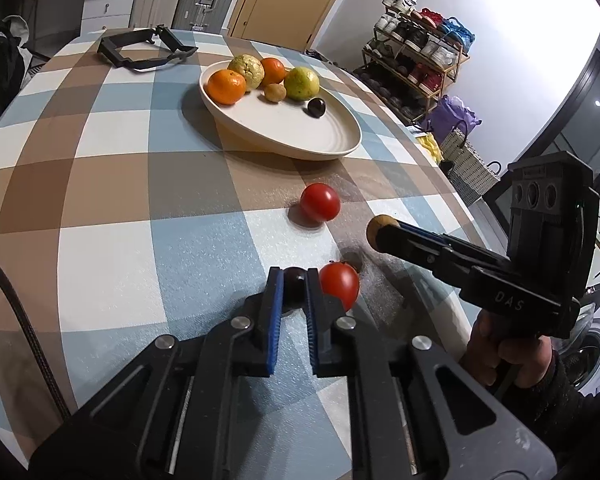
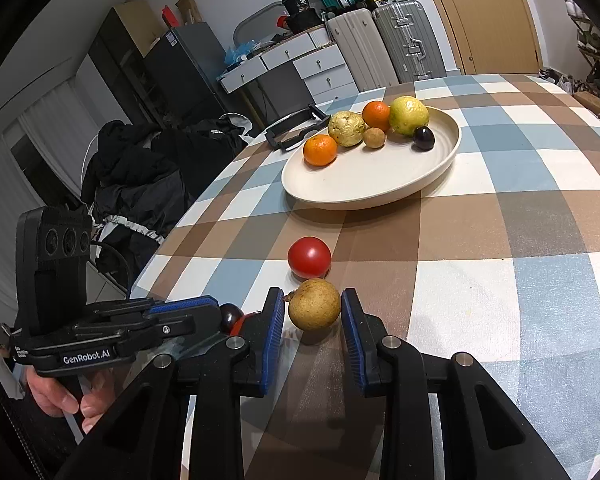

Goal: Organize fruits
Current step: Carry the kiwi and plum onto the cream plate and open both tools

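My left gripper (image 1: 293,276) is shut on a small dark plum (image 1: 295,290) low over the checked tablecloth; it also shows in the right wrist view (image 2: 220,312) with the plum (image 2: 231,317) at its tip. A red tomato (image 1: 340,285) lies right against its right finger. A second tomato (image 1: 320,202) (image 2: 309,257) rests nearer the plate. My right gripper (image 2: 312,320) (image 1: 394,236) is shut on a round brown fruit (image 2: 314,309) (image 1: 381,234), held just above the cloth. The cream plate (image 1: 340,136) (image 2: 380,200) holds two oranges, two yellow-green fruits, a small brown fruit and a dark plum.
A black folding frame (image 1: 140,52) (image 2: 296,128) lies on the table behind the plate. A chair draped with dark jackets (image 2: 140,168) stands past the table's left edge. A shoe rack (image 1: 416,52) and a woven basket (image 1: 470,168) stand beyond the right edge.
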Motion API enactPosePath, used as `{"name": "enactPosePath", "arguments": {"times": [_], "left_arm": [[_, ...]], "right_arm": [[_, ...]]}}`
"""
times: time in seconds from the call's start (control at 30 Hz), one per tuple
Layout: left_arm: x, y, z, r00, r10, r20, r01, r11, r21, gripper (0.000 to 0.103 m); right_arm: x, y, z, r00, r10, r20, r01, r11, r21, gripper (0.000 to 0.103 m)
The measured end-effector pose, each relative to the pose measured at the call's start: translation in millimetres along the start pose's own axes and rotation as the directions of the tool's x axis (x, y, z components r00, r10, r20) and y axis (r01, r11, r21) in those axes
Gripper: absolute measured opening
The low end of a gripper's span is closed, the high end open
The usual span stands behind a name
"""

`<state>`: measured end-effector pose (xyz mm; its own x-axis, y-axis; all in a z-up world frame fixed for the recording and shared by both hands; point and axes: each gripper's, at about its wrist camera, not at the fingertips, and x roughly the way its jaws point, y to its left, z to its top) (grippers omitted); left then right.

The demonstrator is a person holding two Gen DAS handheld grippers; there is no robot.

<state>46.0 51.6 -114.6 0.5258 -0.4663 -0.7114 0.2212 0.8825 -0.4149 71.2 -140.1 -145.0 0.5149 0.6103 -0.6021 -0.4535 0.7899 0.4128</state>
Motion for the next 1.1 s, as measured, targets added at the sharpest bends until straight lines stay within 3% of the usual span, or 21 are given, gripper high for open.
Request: {"name": "enactPosePath", "arguments": {"times": [0.23,0.4,0.77,1.1], "left_arm": [[3,-1,-1,1.000,-0.008,-0.008,0.008,1.000,0.000,0.010],[10,-3,-3,1.000,0.000,-0.027,0.000,1.000,0.001,0.023],[18,-6,0,0.998,-0.031,-0.050,0.032,0.999,0.017,0.020],[-10,4,42,0.998,0.000,0.069,-0.001,1.000,0.009,0.020]], "right_arm": [[0,0,0,1.000,-0.001,-0.002,0.001,1.000,0.002,0.030],[0,0,0,1.000,-0.001,-0.002,0.001,1.000,0.001,0.030],[1,1,-1,1.000,0.002,-0.001,-0.002,1.000,0.006,0.030],[-4,-5,13,1.000,0.028,0.013,-0.029,0.999,0.023,0.030]]}}
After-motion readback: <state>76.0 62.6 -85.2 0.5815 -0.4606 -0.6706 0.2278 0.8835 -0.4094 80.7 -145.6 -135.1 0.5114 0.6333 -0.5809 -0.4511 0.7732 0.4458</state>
